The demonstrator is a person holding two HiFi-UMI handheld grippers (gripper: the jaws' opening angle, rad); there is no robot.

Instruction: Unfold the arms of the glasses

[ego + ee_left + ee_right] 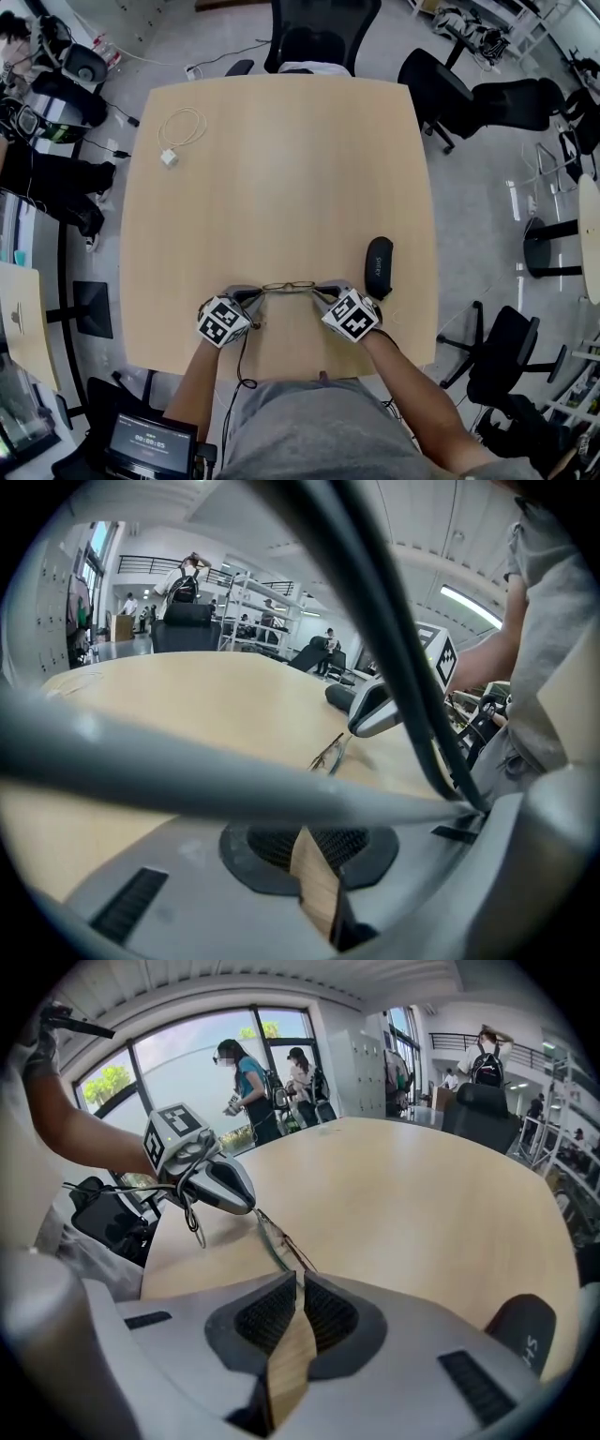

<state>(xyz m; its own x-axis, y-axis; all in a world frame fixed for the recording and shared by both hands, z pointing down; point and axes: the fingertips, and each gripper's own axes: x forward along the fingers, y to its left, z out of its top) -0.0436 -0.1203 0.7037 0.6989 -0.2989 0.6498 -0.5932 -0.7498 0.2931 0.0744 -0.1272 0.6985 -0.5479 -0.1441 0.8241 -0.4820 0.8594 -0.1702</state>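
Observation:
Thin-framed glasses [288, 285] hang just over the near part of the wooden table [281, 169], stretched between my two grippers. My left gripper [255, 295] is shut on the glasses' left end, and my right gripper [321, 292] is shut on the right end. In the right gripper view the glasses [277, 1241] run from the left gripper's tip [251, 1208] into my own closed jaws [300, 1279]. The left gripper view shows the glasses [330, 754] end-on, beyond its jaws [305, 832] and below the right gripper [375, 710]. A dark cable crosses that view.
A black glasses case [378, 266] lies just right of my right gripper, also seen as the dark case [520, 1326] in the right gripper view. A white coiled cable with a plug [178, 131] lies at the table's far left. Office chairs [319, 33] stand around the table.

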